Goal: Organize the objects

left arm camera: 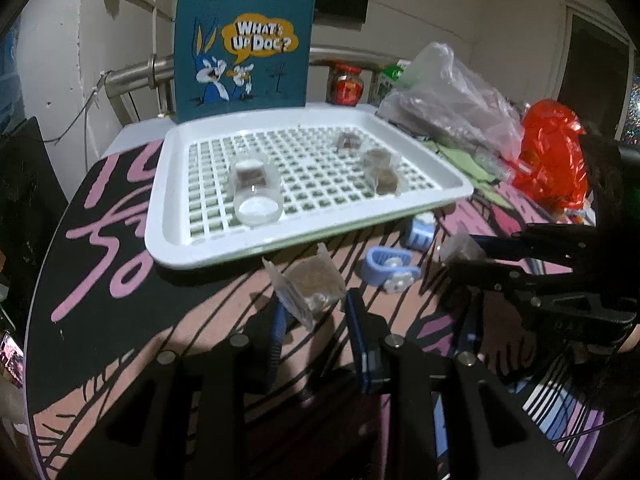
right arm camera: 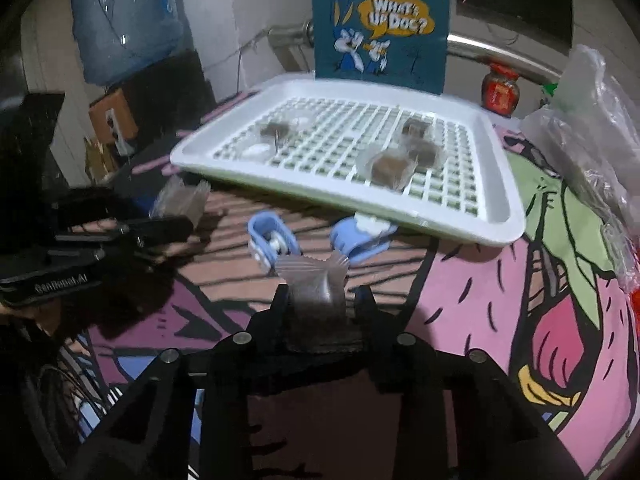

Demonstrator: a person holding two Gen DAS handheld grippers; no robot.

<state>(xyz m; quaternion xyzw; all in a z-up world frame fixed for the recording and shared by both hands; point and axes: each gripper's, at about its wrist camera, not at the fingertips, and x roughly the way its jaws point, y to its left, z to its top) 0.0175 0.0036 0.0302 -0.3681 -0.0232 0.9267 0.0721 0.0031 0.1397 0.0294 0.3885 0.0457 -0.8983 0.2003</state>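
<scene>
A white slotted tray [left arm camera: 168, 216] [right arm camera: 500, 208] holds several clear wrapped brown snack packets [left arm camera: 382, 172] [right arm camera: 390, 168] and a clear cup [left arm camera: 256, 194]. My left gripper [left arm camera: 316, 316] has its jaws around a clear wrapped brown packet [left arm camera: 310, 284] just in front of the tray. My right gripper [right arm camera: 320, 300] is shut on another wrapped brown packet [right arm camera: 316, 280], held above the table; it also shows in the left wrist view [left arm camera: 460, 248]. The left gripper's packet shows in the right wrist view [right arm camera: 182, 200].
Two blue clips [left arm camera: 390, 268] [left arm camera: 420, 232] lie on the patterned table by the tray's front edge. A blue cartoon bag [left arm camera: 244, 48] stands behind the tray. Clear and red plastic bags [left arm camera: 460, 100] [left arm camera: 552, 156] and a red jar [left arm camera: 346, 84] sit at the right.
</scene>
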